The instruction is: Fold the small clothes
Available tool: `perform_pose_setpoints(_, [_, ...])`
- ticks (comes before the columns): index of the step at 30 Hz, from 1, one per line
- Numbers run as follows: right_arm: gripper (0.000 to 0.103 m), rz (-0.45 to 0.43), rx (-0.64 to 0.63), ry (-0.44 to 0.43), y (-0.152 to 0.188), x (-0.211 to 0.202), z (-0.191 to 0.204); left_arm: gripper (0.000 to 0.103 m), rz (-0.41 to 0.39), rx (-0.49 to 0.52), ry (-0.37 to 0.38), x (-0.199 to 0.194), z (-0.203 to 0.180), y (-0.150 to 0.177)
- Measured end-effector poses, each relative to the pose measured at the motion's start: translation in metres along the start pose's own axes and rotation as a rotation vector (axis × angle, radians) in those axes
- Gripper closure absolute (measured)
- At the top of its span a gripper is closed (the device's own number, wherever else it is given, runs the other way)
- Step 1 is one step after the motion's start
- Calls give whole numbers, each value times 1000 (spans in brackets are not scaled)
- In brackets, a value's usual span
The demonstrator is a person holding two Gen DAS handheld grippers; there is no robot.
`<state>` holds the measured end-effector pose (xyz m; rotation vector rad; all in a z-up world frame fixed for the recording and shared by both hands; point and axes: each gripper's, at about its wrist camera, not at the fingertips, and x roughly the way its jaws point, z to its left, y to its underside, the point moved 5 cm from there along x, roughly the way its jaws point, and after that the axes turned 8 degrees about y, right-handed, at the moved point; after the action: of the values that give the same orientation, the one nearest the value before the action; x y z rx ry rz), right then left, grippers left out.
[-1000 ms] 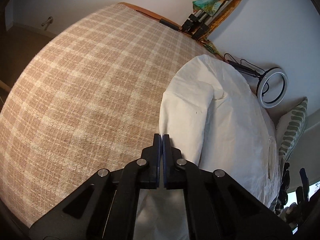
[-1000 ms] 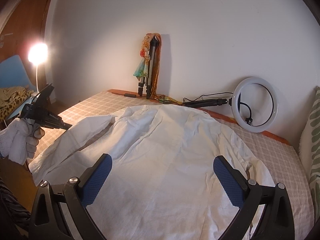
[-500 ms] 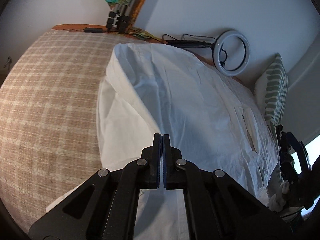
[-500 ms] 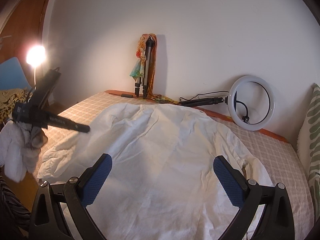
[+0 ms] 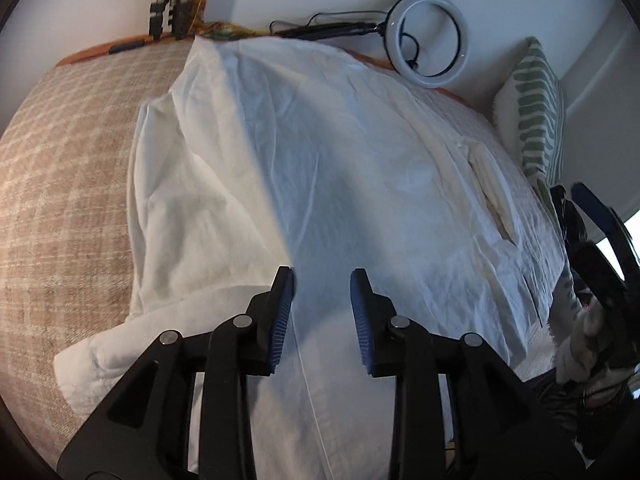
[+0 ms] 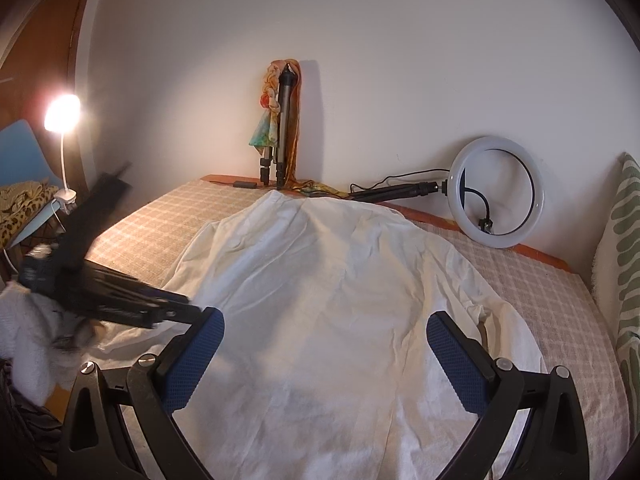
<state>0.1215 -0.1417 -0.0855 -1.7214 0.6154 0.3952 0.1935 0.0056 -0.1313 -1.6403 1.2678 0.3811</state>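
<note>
A white shirt (image 5: 320, 168) lies spread back-up on a checked bed cover (image 5: 60, 168). Its left sleeve (image 5: 180, 240) is folded in along the body, with the cuff near the bed edge. My left gripper (image 5: 322, 280) is open and empty just above the shirt's lower left part. My right gripper (image 6: 326, 334) is wide open and empty above the shirt (image 6: 340, 300) near its hem. The left gripper also shows in the right wrist view (image 6: 176, 308), blurred, over the left sleeve.
A ring light (image 6: 496, 192) and a folded tripod (image 6: 282, 120) lean on the far wall. A green-patterned pillow (image 6: 624, 264) lies at the right. A lit clip lamp (image 6: 62, 114) and a blue chair (image 6: 20, 152) stand to the left of the bed.
My left gripper has let go of the sleeve and opened, swinging right over the shirt. The sleeve now lies folded in on the body. My right gripper stayed open in place.
</note>
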Motion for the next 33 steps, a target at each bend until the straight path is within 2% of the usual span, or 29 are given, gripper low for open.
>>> perform_pose_setpoints(2, [1, 5, 2, -3, 0, 2, 0, 74, -32, 22, 8, -21, -5, 3])
perform_pose_setpoints(3, [1, 8, 5, -7, 0, 2, 0, 70, -58, 31, 2, -33, -5, 4])
perform_pose_setpoints(7, [1, 25, 18, -31, 2, 7, 4, 48, -193, 0, -107, -86, 26, 11])
perform_pose_setpoints(9, [1, 38, 22, -50, 2, 10, 10, 48, -220, -69, -184, -101, 56, 18])
perform_pose_setpoints(12, [2, 57, 35, -87, 3, 16, 18, 48, -208, -199, -260, -108, 103, 35])
perform_pose_setpoints(16, [25, 102, 72, -173, -1, 27, 33, 48, -143, -337, -262, -102, 146, 62])
perform_pose_setpoints(21, [28, 142, 109, -341, -22, 51, 71, 48, -96, -400, -201, -92, 156, 82])
perform_pose_setpoints(23, [28, 163, 100, -347, -27, 65, 90, 48, -97, -388, -212, -89, 155, 83])
perform_pose_setpoints(24, [28, 175, 102, -347, -29, 73, 99, 49, -96, -371, -220, -88, 153, 82])
perform_pose_setpoints(26, [28, 203, 97, -339, -30, 90, 115, 71, -94, -349, -227, -86, 153, 81])
perform_pose_setpoints(27, [28, 221, 86, -322, -28, 102, 123, 93, -88, -350, -218, -84, 153, 81])
perform_pose_setpoints(28, [28, 237, 76, -306, -26, 111, 129, 97, -84, -358, -203, -82, 154, 81])
perform_pose_setpoints(30, [37, 282, 52, -284, -19, 130, 139, 100, -94, -358, -185, -81, 152, 79])
perform_pose_setpoints(32, [67, 332, 33, -276, -9, 144, 141, 101, -113, -339, -159, -87, 144, 77])
perform_pose_setpoints(33, [71, 365, 28, -270, -2, 151, 141, 101, -124, -325, -144, -92, 139, 76])
